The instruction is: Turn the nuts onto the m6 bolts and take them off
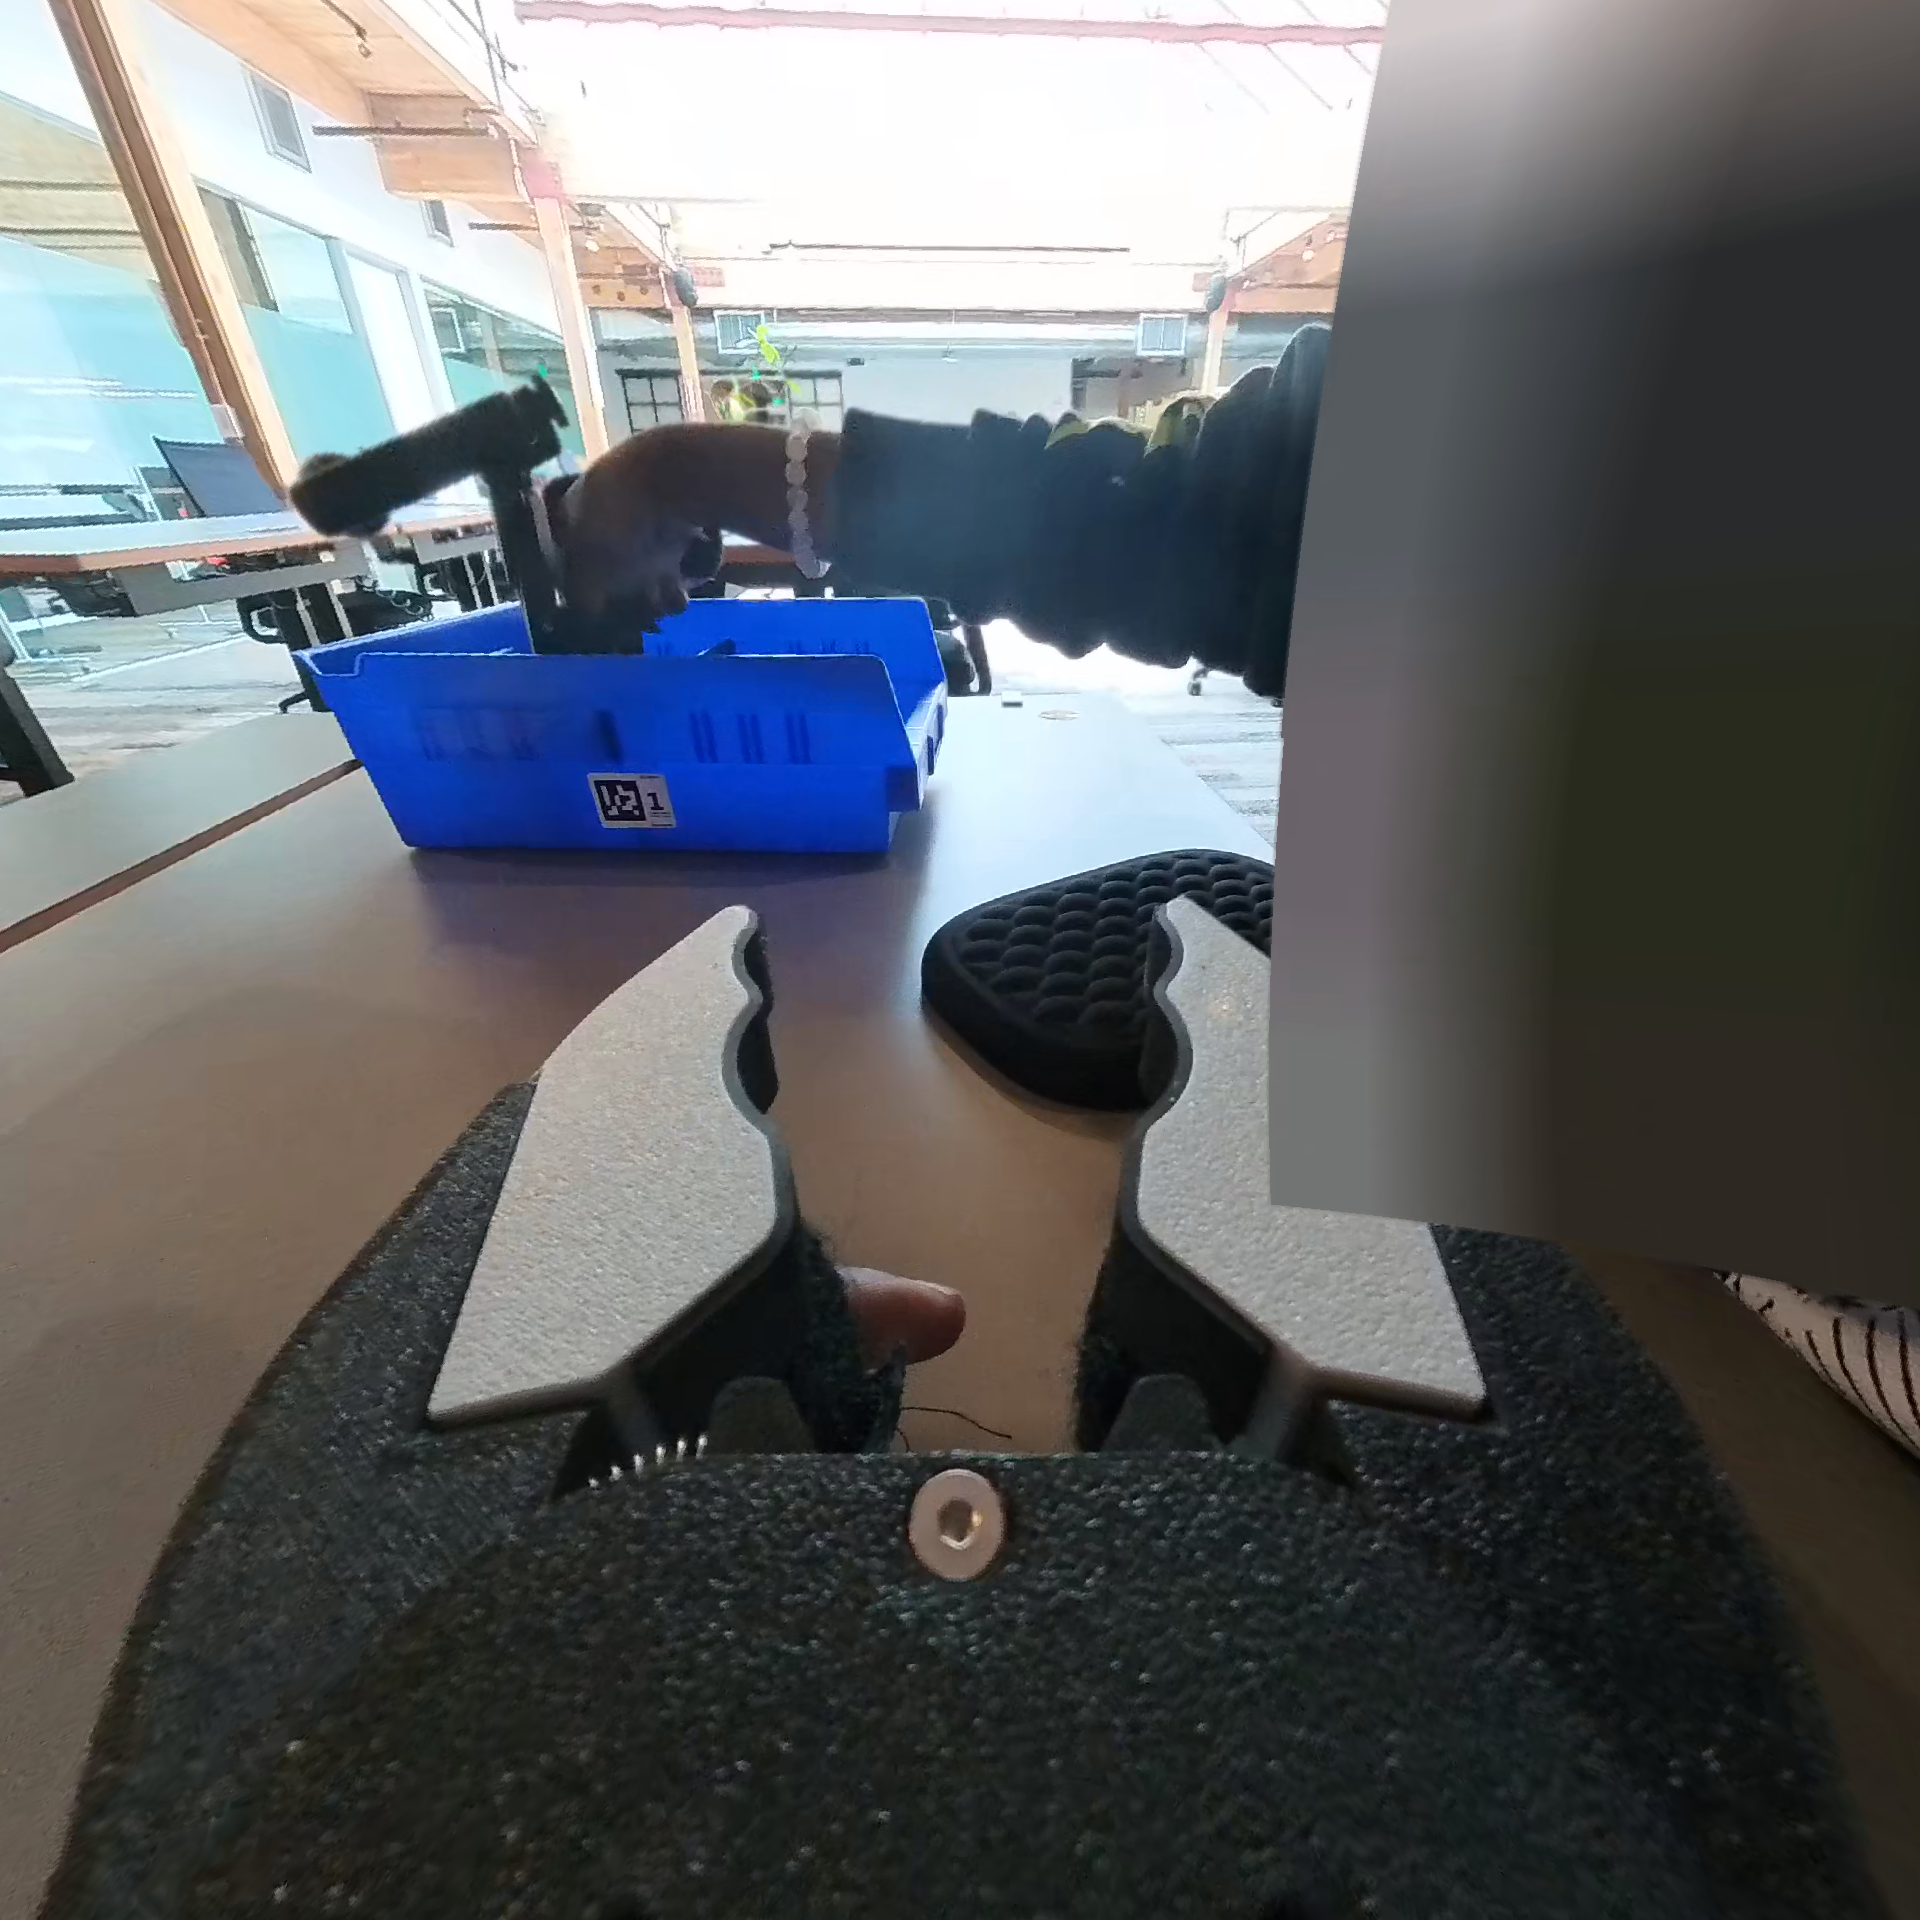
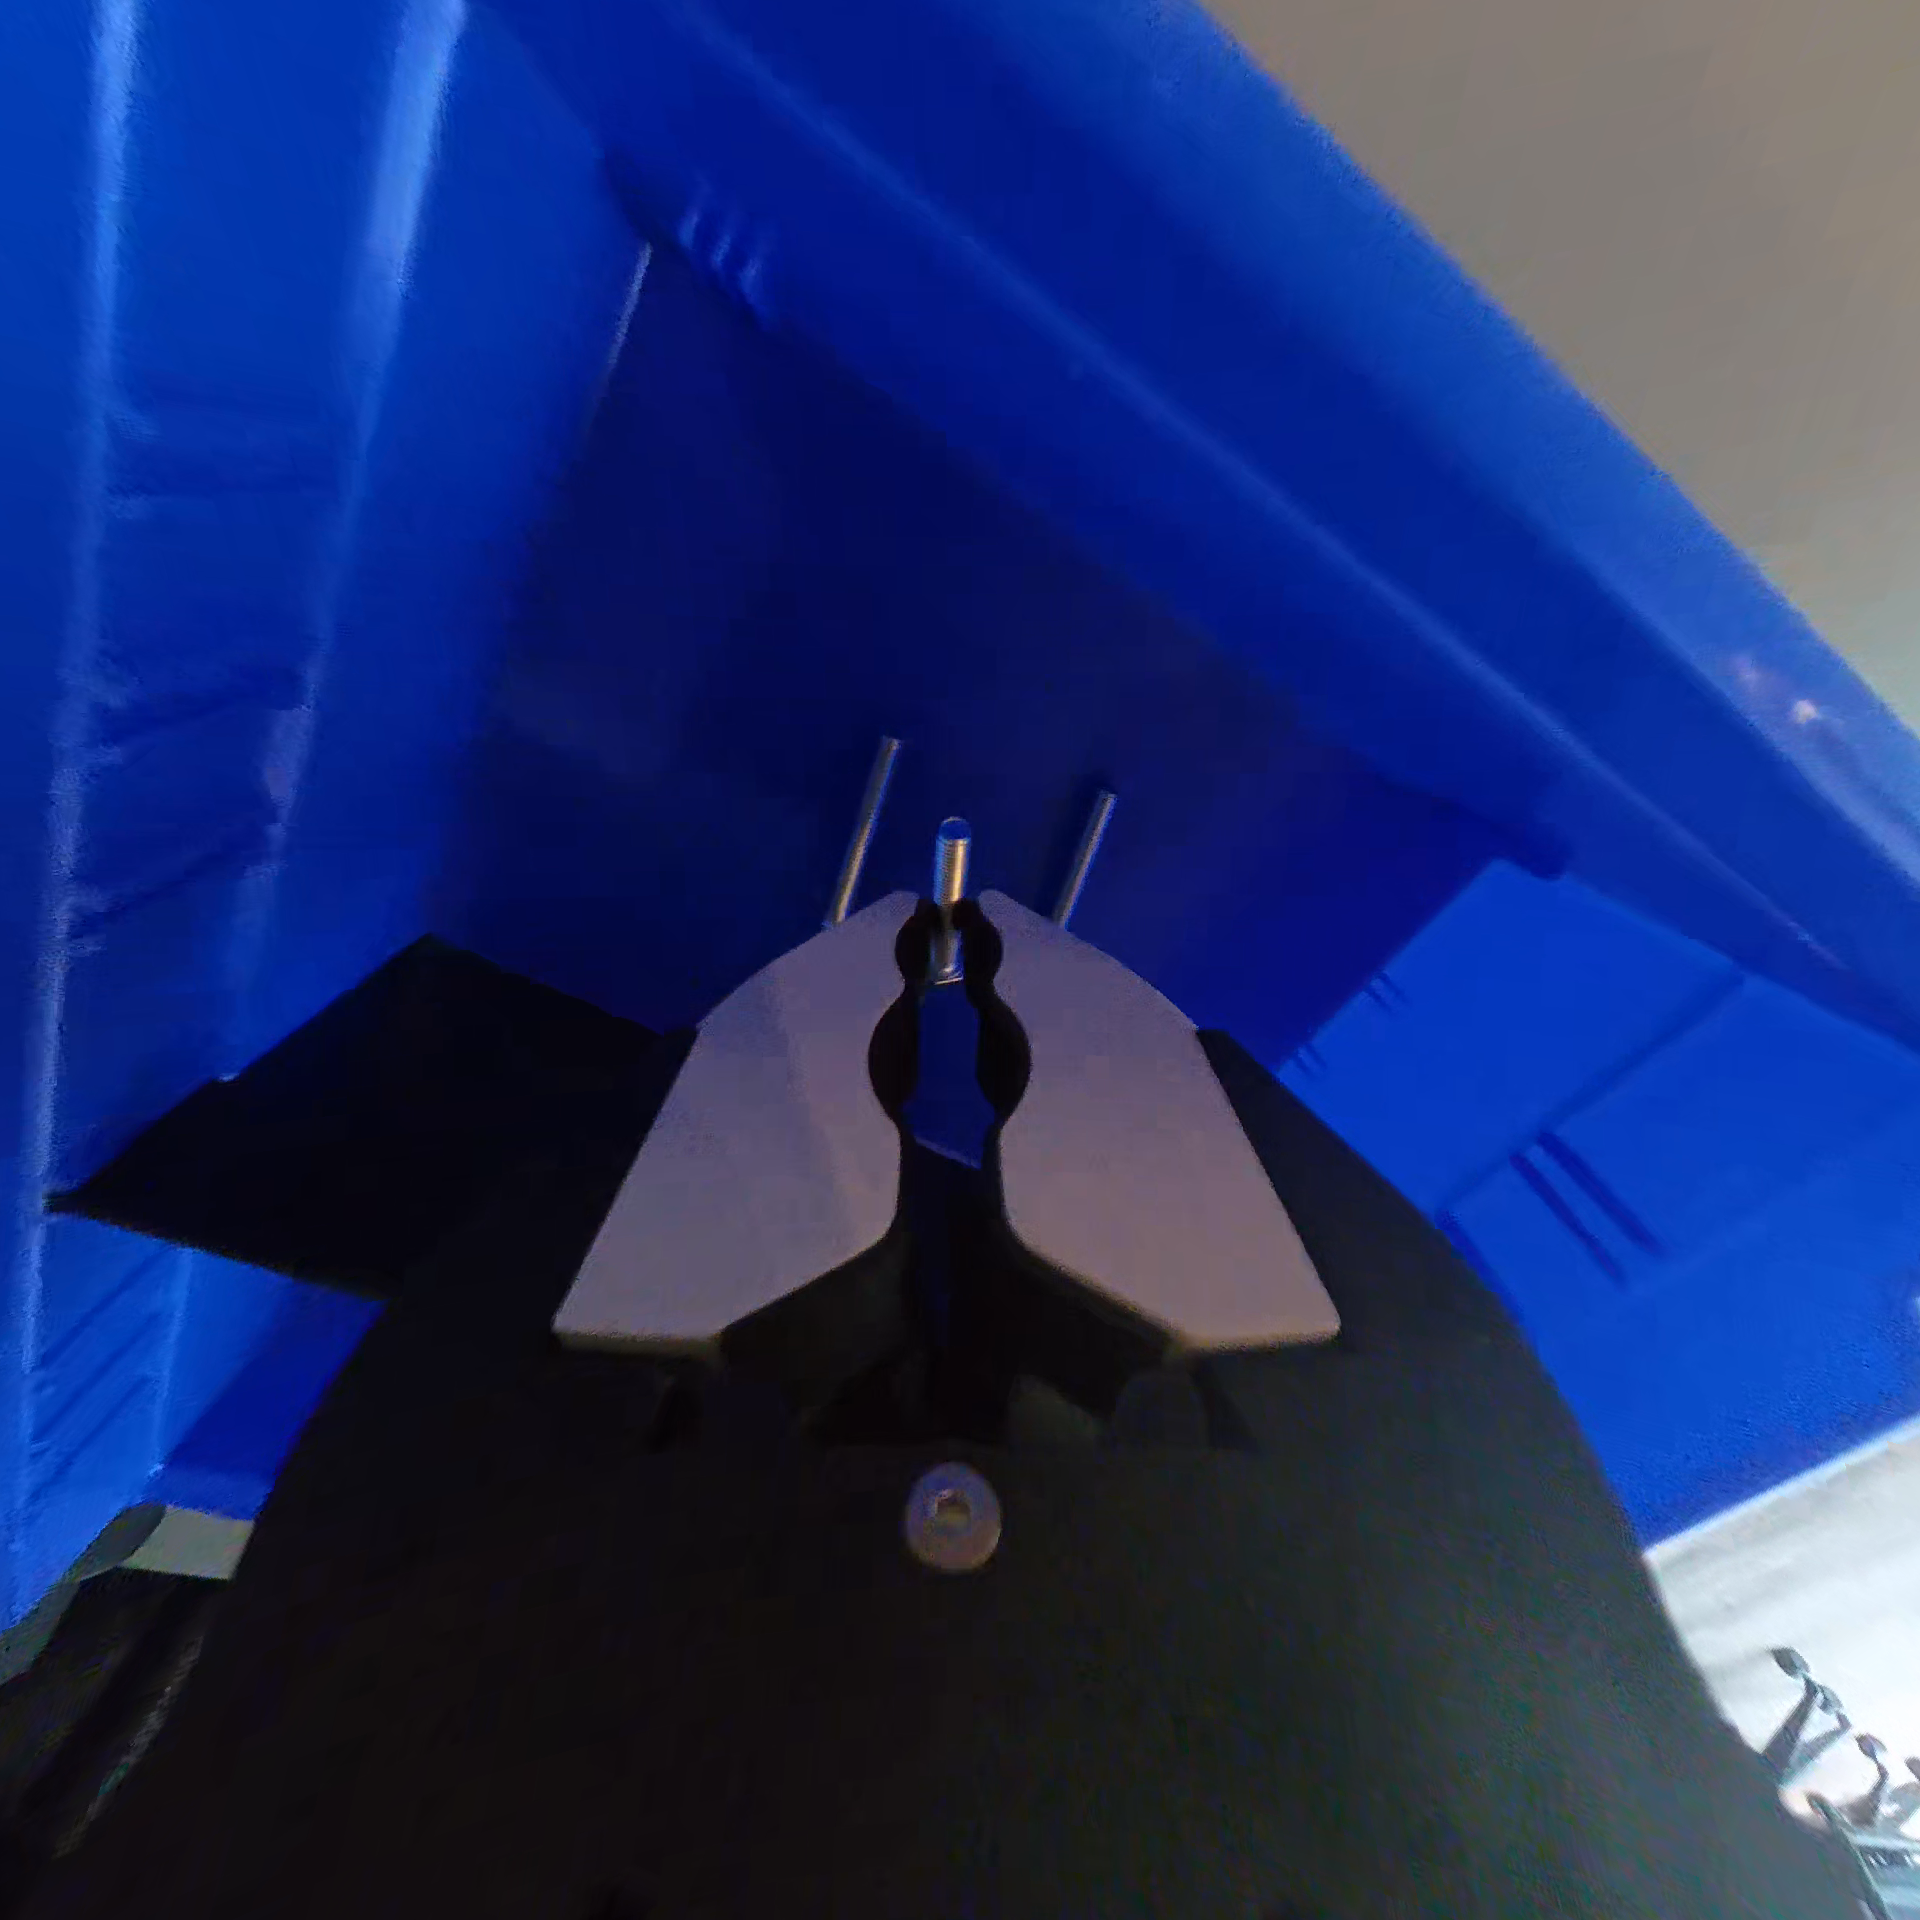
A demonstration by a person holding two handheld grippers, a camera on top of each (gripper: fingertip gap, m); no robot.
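In the left wrist view, the left gripper (image 1: pixel 956 935) is hovering low over a brown worktop (image 1: pixel 312 1039), filling the lower half of the frame. Its two grey fingers (image 1: pixel 665 1091) are standing wide apart with nothing between them but bare worktop. A black honeycomb-textured pad (image 1: pixel 1049 987) is lying on the worktop just right of centre, partly behind the right-hand finger. A fingertip of the person's hand (image 1: pixel 904 1320) is showing low in the gap between the fingers.

In the middle of that frame, a blue plastic bin (image 1: pixel 644 748) is sitting on the worktop, with a small square sticker on its near wall. A person's arm in a dark sleeve (image 1: pixel 1039 520) is reaching in from the right, and the right gripper (image 1: pixel 582 582) is dipping down into the bin from above. A grey blurred patch is covering the right side of the frame. An office space with desks and glass walls is lying behind.

In the right wrist view, the right gripper (image 2: pixel 943 925) is sitting inside the blue bin (image 2: pixel 312 520), whose walls are filling most of the frame. Its fingers (image 2: pixel 800 1091) are nearly together, clamping a short silver threaded bolt (image 2: pixel 951 862) at their tips; the bolt's shaft is sticking out forward past the fingertips, at the centre of the frame. Two thin metal rods (image 2: pixel 871 831) are lying on the bin floor, one on each side of the bolt. No nut can be made out in either view.
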